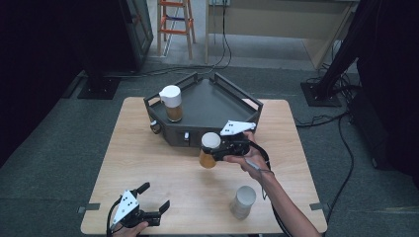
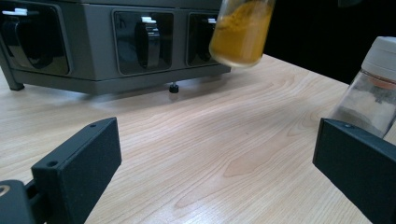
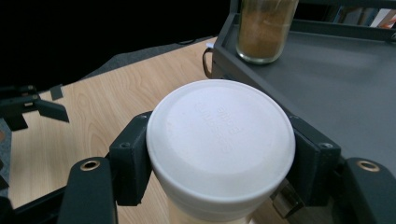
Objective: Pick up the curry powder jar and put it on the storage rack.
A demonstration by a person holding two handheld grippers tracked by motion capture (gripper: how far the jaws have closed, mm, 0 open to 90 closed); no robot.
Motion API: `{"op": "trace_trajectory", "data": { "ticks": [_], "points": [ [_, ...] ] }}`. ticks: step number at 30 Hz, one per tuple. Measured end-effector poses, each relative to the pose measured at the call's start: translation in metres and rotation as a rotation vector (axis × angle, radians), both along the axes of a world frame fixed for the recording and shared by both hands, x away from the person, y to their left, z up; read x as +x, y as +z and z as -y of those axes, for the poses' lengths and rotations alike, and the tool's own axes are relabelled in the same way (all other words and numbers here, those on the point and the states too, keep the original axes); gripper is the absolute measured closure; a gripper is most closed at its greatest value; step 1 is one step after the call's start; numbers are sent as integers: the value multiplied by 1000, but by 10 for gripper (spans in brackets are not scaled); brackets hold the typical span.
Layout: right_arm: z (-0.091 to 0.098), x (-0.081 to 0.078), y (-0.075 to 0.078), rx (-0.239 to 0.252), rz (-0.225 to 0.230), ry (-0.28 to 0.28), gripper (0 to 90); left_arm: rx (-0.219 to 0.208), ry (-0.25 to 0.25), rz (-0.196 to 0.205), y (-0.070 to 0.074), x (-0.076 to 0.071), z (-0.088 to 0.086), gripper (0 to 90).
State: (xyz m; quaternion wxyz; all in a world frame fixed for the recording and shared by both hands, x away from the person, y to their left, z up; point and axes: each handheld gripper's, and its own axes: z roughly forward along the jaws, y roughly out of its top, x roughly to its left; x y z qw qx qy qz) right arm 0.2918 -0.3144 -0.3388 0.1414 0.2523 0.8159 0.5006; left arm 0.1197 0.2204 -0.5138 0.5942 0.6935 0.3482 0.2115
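Note:
My right gripper [image 1: 213,146] is shut on the white lid of a jar of yellow powder [image 1: 207,159] and holds it upright above the table, just in front of the dark tray [image 1: 217,96]. In the right gripper view the lid [image 3: 219,135] sits clamped between both pads. The left gripper view has this jar [image 2: 240,30] hanging clear of the wood. A second jar [image 1: 171,103], with brown powder and a white lid, stands in the tray's left corner. My left gripper [image 1: 155,196] rests open at the table's near left with nothing between its fingers.
A third white-lidded jar [image 1: 243,201] with pale contents stands on the table near the front right, close to the left gripper's right jaw in its own view. The tray's front face carries black knobs [image 2: 144,44]. Cables and stands lie on the floor behind.

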Motion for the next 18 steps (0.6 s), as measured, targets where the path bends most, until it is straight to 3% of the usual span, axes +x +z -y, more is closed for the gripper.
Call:
{"op": "trace_trajectory", "data": {
  "ticks": [18],
  "points": [
    [-11,9,49,12,23,-39,336,-1,2,0,-1,0,0,9]
  ]
}}
